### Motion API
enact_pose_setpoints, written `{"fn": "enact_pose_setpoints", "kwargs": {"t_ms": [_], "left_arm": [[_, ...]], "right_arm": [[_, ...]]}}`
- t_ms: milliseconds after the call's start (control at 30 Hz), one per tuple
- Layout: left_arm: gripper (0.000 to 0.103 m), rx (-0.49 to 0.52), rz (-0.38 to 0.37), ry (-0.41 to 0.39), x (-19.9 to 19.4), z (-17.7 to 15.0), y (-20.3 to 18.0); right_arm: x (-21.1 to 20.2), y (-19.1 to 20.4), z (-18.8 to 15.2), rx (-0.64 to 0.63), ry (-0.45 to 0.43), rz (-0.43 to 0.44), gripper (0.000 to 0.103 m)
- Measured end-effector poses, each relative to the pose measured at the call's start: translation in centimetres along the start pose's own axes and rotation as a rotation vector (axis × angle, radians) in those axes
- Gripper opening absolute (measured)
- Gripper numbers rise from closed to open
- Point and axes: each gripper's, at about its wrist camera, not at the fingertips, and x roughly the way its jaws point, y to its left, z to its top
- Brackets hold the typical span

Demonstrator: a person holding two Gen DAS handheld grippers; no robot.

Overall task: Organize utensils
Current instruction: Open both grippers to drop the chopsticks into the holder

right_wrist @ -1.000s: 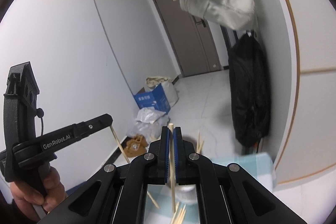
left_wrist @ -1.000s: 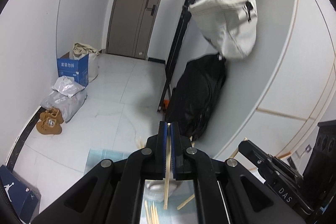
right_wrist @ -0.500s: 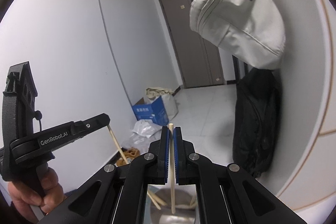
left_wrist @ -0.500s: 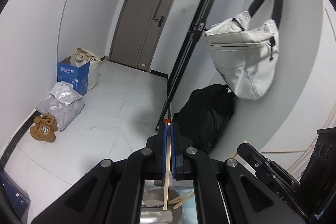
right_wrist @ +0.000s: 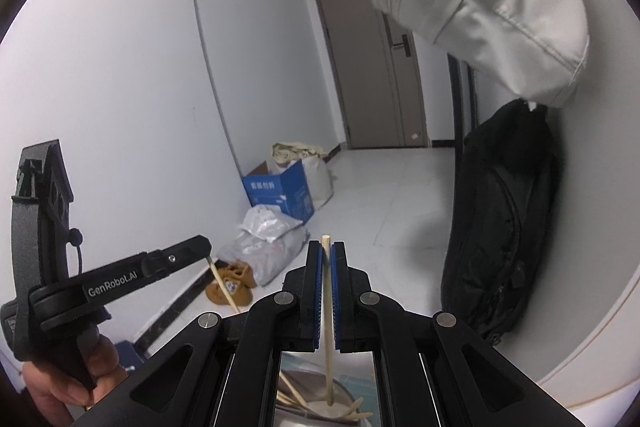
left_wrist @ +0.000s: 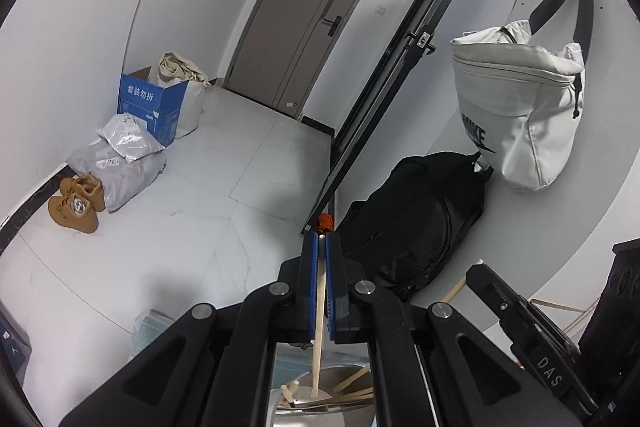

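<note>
Left gripper (left_wrist: 320, 247) jaws pinching one chopstick (left_wrist: 319, 327) upright, lower end over metal container (left_wrist: 320, 391) just below. Right gripper (right_wrist: 326, 253) same: jaws clamped on second chopstick (right_wrist: 328, 339), tip inside container. Light, stiff, smooth wood; likely slips or pivots. Best gripped near upper third, as now.

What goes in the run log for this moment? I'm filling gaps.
left gripper: shut on chopstick | right gripper: shut on chopstick | both over metal container | phase: lowering in
</note>
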Motion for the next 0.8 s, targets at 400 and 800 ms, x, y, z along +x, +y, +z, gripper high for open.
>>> {"fn": "enact_pose_setpoints", "kwargs": {"t_ms": [400, 800], "left_arm": [[0.000, 0.088, -0.041, 0.068, 0.8, -1.7, -0.2], [0.000, 0.159, -0.129, 0.250, 1.7, -3.2, 0.2]], "right_arm": [[2.6, 2.2, -2.7, -0.120, 0.095, 0.027, 0.003], [3.1, 1.3, -6.3, -0.064, 0.197, 0.061, 0.006]]}}
